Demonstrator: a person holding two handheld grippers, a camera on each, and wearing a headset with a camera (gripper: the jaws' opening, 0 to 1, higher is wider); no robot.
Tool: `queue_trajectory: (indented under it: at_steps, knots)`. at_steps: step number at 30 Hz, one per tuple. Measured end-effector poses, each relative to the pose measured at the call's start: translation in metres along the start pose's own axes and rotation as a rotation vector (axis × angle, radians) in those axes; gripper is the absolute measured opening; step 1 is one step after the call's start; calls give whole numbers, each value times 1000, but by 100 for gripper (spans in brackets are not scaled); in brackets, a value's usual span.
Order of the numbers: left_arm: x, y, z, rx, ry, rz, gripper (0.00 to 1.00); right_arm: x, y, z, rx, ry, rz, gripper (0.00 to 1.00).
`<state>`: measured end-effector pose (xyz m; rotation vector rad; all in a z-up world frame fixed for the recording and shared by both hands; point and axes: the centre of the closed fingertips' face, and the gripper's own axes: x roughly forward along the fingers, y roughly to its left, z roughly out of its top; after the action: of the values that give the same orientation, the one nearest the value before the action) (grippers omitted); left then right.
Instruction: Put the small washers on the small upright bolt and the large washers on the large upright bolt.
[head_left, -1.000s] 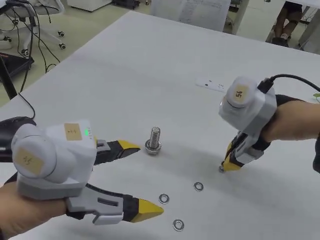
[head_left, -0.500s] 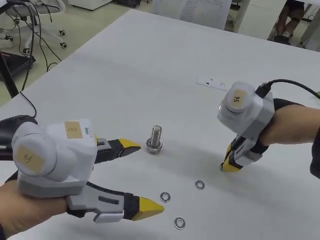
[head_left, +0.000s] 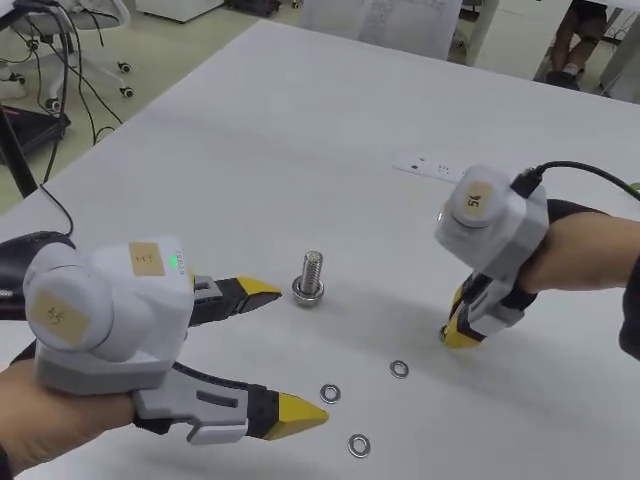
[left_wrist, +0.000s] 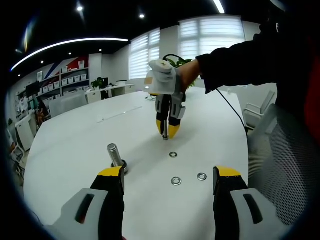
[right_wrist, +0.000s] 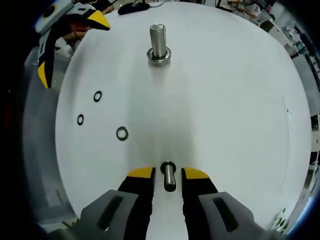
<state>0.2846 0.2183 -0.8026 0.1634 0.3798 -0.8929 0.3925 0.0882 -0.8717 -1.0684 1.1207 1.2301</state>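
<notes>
The large upright bolt (head_left: 310, 277) (right_wrist: 158, 44) (left_wrist: 116, 157) stands mid-table with a washer at its base. The small bolt (right_wrist: 168, 176) (left_wrist: 165, 135) stands head-down on the table. My right gripper (head_left: 460, 336) (right_wrist: 168, 173) points down at it, with its jaws closed in on the shank. Three loose washers lie flat on the table (head_left: 399, 369) (head_left: 330, 393) (head_left: 359, 444), between the two grippers. My left gripper (head_left: 279, 350) (left_wrist: 169, 172) hovers open at the near left with nothing between its yellow fingertips (head_left: 301, 411). It faces the washers, with the large bolt by its left fingertip.
The white table (head_left: 300, 150) has free room beyond the bolts. A small white label (head_left: 424, 168) lies behind the right gripper. The table's left edge drops to a floor with cables and chair legs (head_left: 60, 70).
The right gripper has shifted very slightly over the small bolt. The left gripper, the large bolt and the washers are where they were.
</notes>
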Motion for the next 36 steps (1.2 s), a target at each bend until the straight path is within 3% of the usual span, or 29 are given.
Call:
queue_trajectory:
  at_steps: [22,36]
  knots:
    - [-1,-3,5,13,-6,-2,72,-10,10,-27,51,2,-9,25]
    - [-4,-5,9,21,-14,-2,72,-12,31,-30,47,-1,-4,25]
